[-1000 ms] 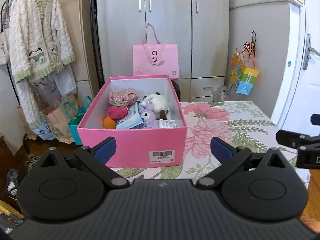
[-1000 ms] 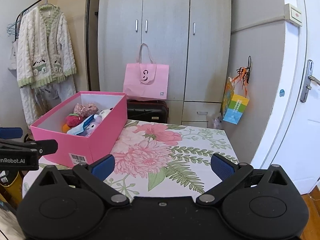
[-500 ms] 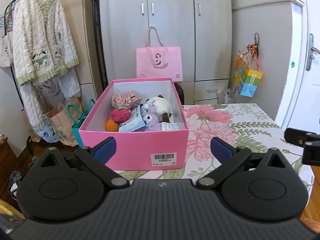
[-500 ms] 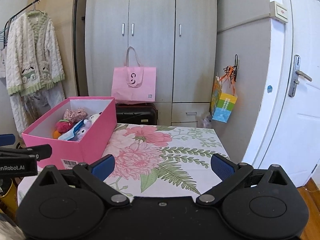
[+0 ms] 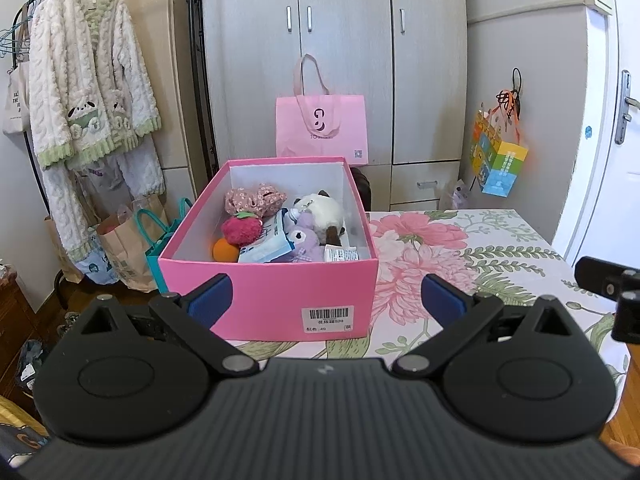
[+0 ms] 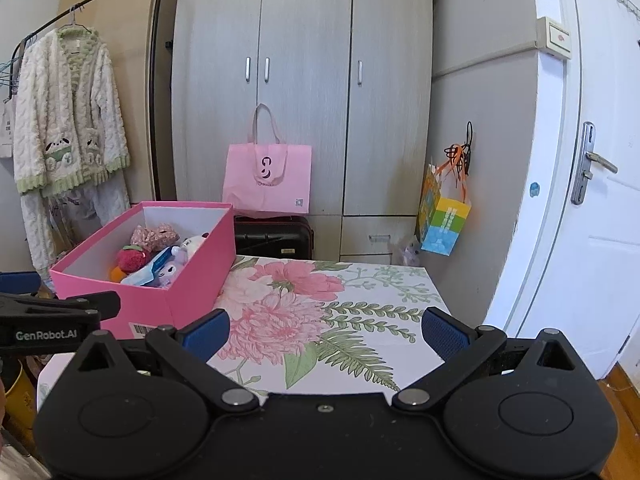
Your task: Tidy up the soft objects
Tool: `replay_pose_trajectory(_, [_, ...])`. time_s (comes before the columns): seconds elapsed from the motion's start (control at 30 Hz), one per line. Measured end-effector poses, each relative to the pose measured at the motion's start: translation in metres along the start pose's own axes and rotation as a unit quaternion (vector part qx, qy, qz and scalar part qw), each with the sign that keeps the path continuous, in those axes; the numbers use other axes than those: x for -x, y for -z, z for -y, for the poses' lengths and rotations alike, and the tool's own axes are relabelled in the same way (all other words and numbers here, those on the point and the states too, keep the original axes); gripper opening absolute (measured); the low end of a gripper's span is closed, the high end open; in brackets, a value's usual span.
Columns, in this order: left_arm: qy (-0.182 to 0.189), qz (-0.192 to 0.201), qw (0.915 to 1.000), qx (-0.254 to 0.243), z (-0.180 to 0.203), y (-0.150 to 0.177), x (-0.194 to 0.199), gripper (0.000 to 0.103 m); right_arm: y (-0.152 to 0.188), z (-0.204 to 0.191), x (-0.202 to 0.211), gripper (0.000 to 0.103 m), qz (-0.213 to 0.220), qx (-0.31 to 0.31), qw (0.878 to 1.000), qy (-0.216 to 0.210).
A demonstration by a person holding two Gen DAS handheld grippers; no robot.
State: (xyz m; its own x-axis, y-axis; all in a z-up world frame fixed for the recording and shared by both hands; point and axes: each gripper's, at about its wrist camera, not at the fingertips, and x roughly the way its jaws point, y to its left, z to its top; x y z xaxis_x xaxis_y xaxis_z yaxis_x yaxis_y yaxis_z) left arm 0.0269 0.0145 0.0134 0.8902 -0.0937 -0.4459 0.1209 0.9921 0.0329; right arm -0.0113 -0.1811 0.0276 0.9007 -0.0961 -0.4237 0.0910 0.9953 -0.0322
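Note:
A pink box stands on the left part of a floral table. It holds several soft toys: a red strawberry plush, a white plush, a purple plush, a floral pink plush and an orange ball. My left gripper is open and empty, in front of the box's near wall. My right gripper is open and empty over the table's near edge, right of the box. The left gripper's side shows in the right wrist view.
A grey wardrobe stands behind the table with a pink tote bag and a black suitcase before it. A fluffy robe hangs at left over paper bags. A colourful bag hangs at right by a white door.
Both grippers have drawn back and risen a little, so the box and table look smaller and lower. Both stay open and empty. The box and toys have not moved.

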Motion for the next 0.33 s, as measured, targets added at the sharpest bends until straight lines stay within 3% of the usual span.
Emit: replay_pose_trajectory(0.33, [-0.015, 0.017, 0.9997, -0.002, 0.0005, 0.0028, 0.0069, 0.102, 0.0022, 0.0004, -0.0032, 0.103, -0.006, -0.003, 1.000, 0.002])
